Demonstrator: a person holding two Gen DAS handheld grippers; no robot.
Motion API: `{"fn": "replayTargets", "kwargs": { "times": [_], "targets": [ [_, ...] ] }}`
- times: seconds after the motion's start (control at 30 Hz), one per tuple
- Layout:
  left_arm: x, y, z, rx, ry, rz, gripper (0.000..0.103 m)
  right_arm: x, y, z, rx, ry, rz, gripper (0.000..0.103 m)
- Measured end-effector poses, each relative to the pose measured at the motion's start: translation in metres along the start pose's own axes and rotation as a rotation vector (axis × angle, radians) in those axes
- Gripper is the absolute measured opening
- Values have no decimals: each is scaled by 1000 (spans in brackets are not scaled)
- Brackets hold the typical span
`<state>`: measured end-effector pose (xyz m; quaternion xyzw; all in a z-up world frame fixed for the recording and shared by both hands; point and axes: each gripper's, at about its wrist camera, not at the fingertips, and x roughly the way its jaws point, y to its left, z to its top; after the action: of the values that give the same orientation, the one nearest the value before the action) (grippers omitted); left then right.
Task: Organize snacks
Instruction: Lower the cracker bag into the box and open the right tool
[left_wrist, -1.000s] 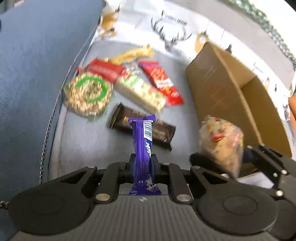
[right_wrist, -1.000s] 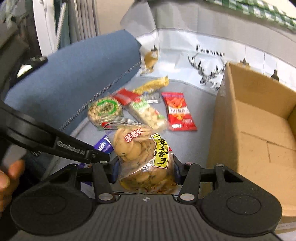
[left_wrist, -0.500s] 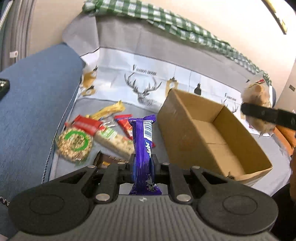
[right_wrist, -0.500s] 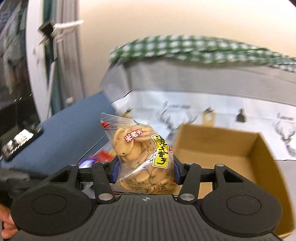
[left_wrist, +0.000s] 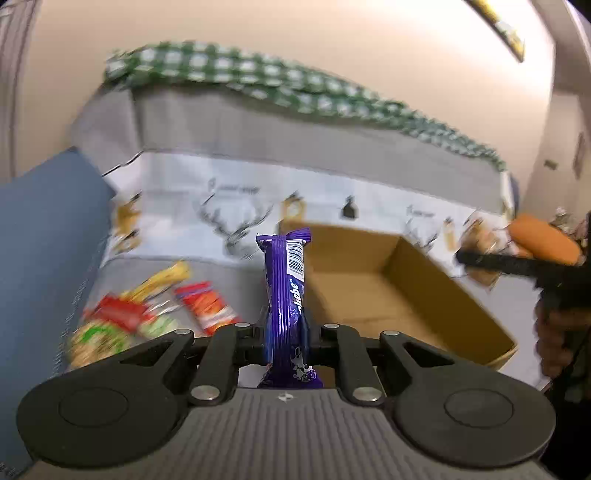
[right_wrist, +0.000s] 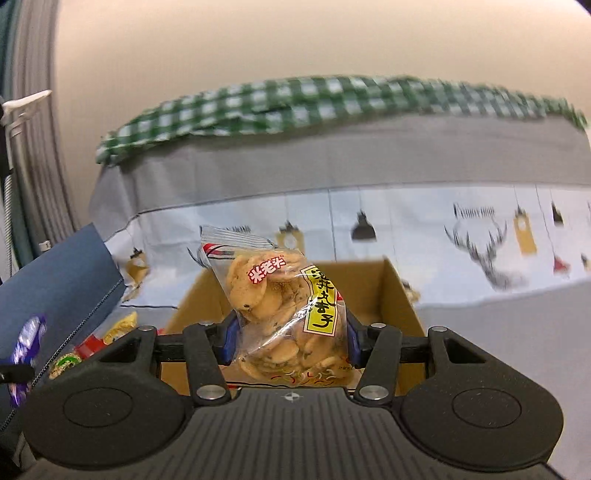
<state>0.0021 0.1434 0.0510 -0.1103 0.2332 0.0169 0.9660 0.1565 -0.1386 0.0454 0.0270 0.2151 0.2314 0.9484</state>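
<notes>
Transport step: left gripper (left_wrist: 286, 338) clamped on purple bar (left_wrist: 285, 291), right gripper (right_wrist: 290, 341) clamped on cracker bag (right_wrist: 284, 314), both near cardboard box (left_wrist: 436, 291); next, lower inside and release

Cardboard box (left_wrist: 388, 295) right of loose snacks (left_wrist: 147, 310) on sofa seat (left_wrist: 236, 273); checked cloth (left_wrist: 295, 85) along backrest top behind.

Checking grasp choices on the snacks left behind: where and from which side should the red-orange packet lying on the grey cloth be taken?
Probably across its narrow width near the middle, coming down from above. The red-orange packet lies flat on the grey cloth and is long and thin, so its long edges give the tool two opposed sides. Other wrappers crowd its left; the cardboard box side looks freer. Blur hides finer detail.
</notes>
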Motion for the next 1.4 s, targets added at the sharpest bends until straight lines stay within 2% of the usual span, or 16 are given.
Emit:
{"fn": "replayTargets", "kwargs": {
  "times": [0.17,0.37,0.5,0.63,0.77,1.13,1.4],
  "targets": [
    [31,-34,20,7,13,-52,16,2,-8,-9,-32,-14,-35,54],
    [67,-82,61,47,-65,-147,16,9,-22,-14,-17,-3,-75,54],
    [91,-92,55,28,-86,-179,16,9,-29,-18,-3,-3,-108,54],
    [114,-96,37,49,4,-143,16,14,-33,-21,-2,3,-138,54],
    [124,-97,37,49,-1,-145,16,22,-33,-19,0,13,-149,54],
    [138,-91,38,-48,43,-137,16,40,-23,-14,18,32,-166,55],
    [139,-93,39,-59,52,-136,16,44,-23,-15,29,51,-177,55]
  ]
}}
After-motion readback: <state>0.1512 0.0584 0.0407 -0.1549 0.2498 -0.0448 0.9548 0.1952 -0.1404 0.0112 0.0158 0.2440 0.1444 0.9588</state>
